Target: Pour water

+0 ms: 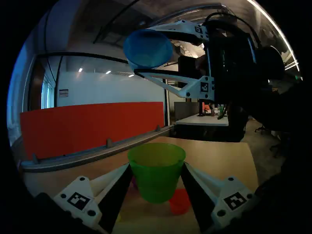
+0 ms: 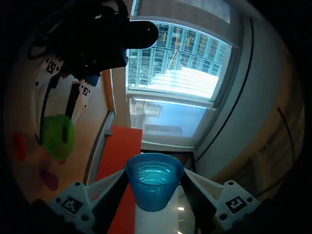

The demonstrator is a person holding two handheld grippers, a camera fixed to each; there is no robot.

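A green cup (image 1: 156,171) stands upright between the fingers of my left gripper (image 1: 156,167), which is shut on it just above the wooden table (image 1: 218,156). High above it, my right gripper (image 1: 135,50) is shut on a blue cup (image 1: 148,48) that is tipped onto its side, with its mouth facing the left gripper view. In the right gripper view the blue cup (image 2: 155,181) sits between the fingers of my right gripper (image 2: 155,175). The green cup (image 2: 57,136) in my left gripper (image 2: 58,126) shows at the left of that view. I see no water stream.
A small red cup (image 1: 179,201) stands on the table just behind the green cup, and a purple one (image 1: 133,181) peeks out at its left. An orange partition (image 1: 93,126) and a rail run along the table's far side. A large window (image 2: 175,78) lies beyond.
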